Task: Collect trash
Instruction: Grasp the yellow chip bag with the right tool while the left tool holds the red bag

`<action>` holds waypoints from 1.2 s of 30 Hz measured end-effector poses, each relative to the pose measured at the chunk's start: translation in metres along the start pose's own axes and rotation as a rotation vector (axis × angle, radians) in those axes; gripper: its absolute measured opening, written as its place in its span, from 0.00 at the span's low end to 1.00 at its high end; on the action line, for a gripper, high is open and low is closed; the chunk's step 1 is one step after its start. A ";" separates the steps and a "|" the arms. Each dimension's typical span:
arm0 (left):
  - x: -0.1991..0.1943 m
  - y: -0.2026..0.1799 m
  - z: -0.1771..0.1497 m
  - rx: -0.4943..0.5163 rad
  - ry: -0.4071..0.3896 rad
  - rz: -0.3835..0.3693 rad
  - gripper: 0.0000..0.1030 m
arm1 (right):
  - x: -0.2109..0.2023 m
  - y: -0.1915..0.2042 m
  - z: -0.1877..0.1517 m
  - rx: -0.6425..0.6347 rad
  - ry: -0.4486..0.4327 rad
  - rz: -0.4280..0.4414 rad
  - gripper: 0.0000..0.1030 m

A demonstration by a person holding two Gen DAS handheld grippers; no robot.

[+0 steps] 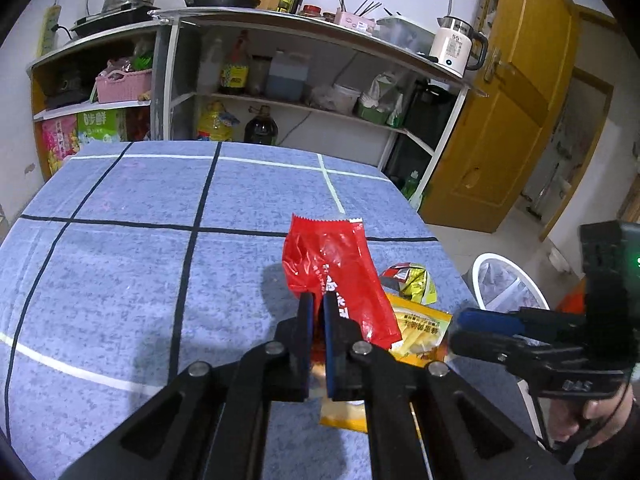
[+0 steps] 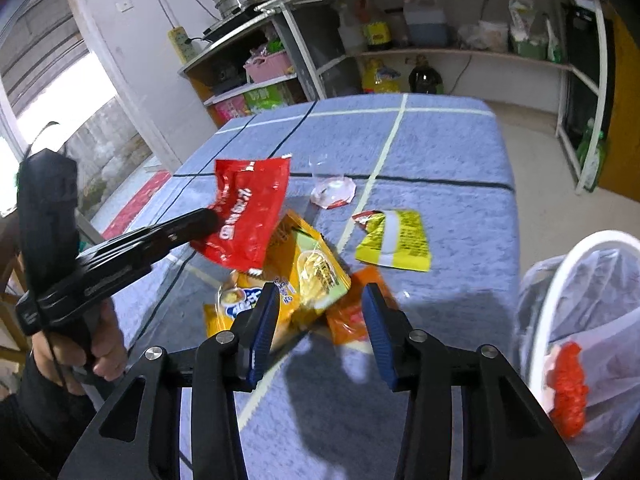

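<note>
Trash wrappers lie low and centre before us on the blue worktop (image 2: 440,152). Our right claw (image 2: 320,312) tilts down over the yellow snack bag (image 2: 316,268), jaws wide, pads touching nothing. Left of it, our left claw (image 1: 316,312) is clamped on the crinkled red wrapper (image 1: 332,256), lifted off the cloth. Farther right lies a torn yellow-green packet (image 2: 400,240); the white-rimmed bin (image 2: 552,280) stands at the right edge.

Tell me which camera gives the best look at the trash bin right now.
The right wrist view. It shows the trash bin at the table's right edge, with its white rim, clear liner and something orange-red already inside. The left wrist view catches only part of the rim and liner, behind the right tool.
</note>
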State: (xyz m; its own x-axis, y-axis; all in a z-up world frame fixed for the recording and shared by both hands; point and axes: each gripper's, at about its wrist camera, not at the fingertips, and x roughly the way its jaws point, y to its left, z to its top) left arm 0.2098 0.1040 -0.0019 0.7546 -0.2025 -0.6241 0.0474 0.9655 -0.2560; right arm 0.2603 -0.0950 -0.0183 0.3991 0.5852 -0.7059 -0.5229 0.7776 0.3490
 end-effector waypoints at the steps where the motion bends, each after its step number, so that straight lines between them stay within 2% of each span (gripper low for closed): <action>1: -0.001 0.001 -0.001 -0.002 -0.001 0.000 0.05 | 0.004 -0.001 0.001 0.012 0.006 0.000 0.43; 4: -0.005 0.006 -0.002 -0.009 -0.005 -0.003 0.05 | 0.013 -0.005 0.004 0.035 0.022 0.007 0.43; 5: -0.006 0.006 -0.003 -0.009 -0.006 -0.003 0.05 | 0.016 -0.005 0.005 0.036 0.028 0.006 0.35; 6: -0.006 0.007 -0.003 -0.009 -0.006 -0.002 0.05 | 0.019 -0.004 0.006 0.036 0.039 0.006 0.21; 7: -0.007 0.008 -0.004 -0.009 -0.006 -0.003 0.05 | 0.022 -0.003 0.006 0.037 0.050 0.004 0.13; 12: -0.007 0.006 -0.005 -0.003 -0.002 -0.002 0.05 | 0.023 0.001 0.007 0.033 0.050 -0.017 0.10; 22: -0.017 -0.012 -0.003 0.023 -0.033 -0.040 0.05 | -0.028 -0.005 0.007 0.035 -0.072 -0.042 0.04; 36: -0.004 -0.073 0.004 0.090 -0.023 -0.133 0.05 | -0.106 -0.054 -0.013 0.121 -0.194 -0.120 0.04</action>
State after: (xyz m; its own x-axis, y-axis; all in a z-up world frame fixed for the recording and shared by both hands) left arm 0.2062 0.0347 0.0221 0.7528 -0.3266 -0.5715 0.2058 0.9415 -0.2670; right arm 0.2364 -0.2024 0.0297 0.5961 0.5115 -0.6189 -0.3737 0.8590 0.3500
